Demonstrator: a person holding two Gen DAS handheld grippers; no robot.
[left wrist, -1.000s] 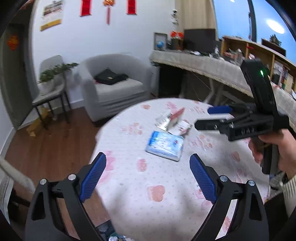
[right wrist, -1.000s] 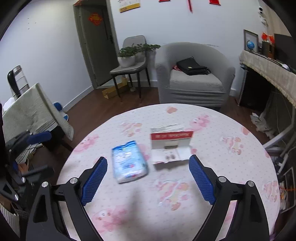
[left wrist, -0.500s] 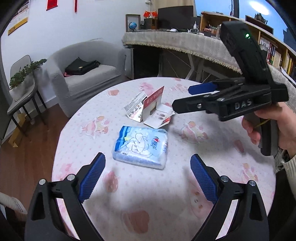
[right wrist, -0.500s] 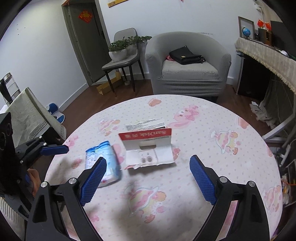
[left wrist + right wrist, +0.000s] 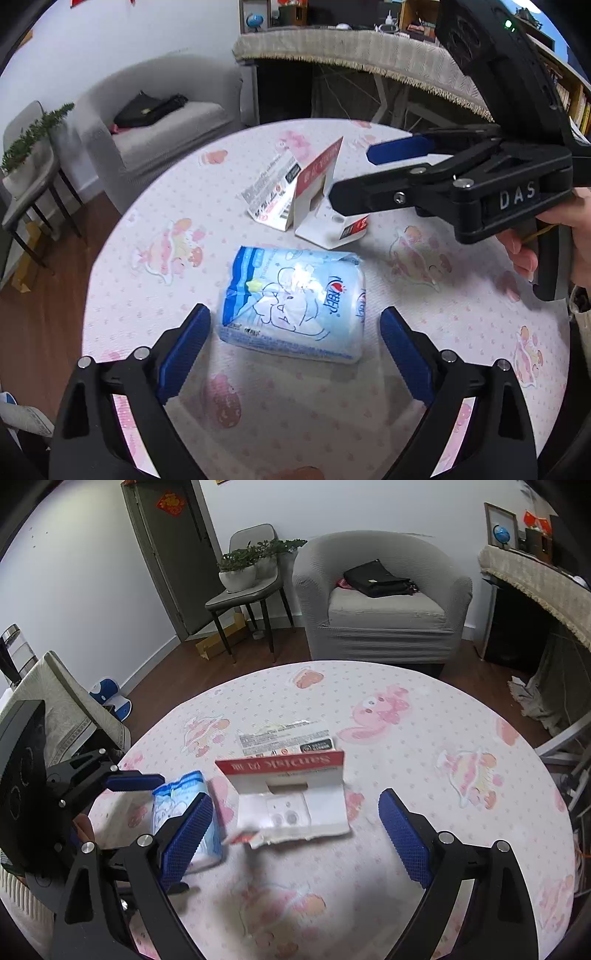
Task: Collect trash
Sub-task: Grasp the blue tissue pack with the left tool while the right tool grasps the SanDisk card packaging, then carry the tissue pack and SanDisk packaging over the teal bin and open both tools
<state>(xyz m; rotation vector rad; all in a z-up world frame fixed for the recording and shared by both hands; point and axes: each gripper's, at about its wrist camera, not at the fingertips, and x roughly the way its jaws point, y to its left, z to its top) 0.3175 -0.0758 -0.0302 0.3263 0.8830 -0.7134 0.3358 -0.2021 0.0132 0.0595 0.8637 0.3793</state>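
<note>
Pale-blue plastic tissue pack lies flat near the middle of the round pink-patterned worktop, between the wide-apart blue pads of the left gripper, apparently untouched by them. Just beyond it toward the far edge stands the torn red-and-white cardboard package. The right gripper, jaws also apart and empty, hovers in front of that package.

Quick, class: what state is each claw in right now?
Left claw: open, empty, astride the blue tissue pack.
Right claw: open, empty, facing the torn card packaging.
</note>
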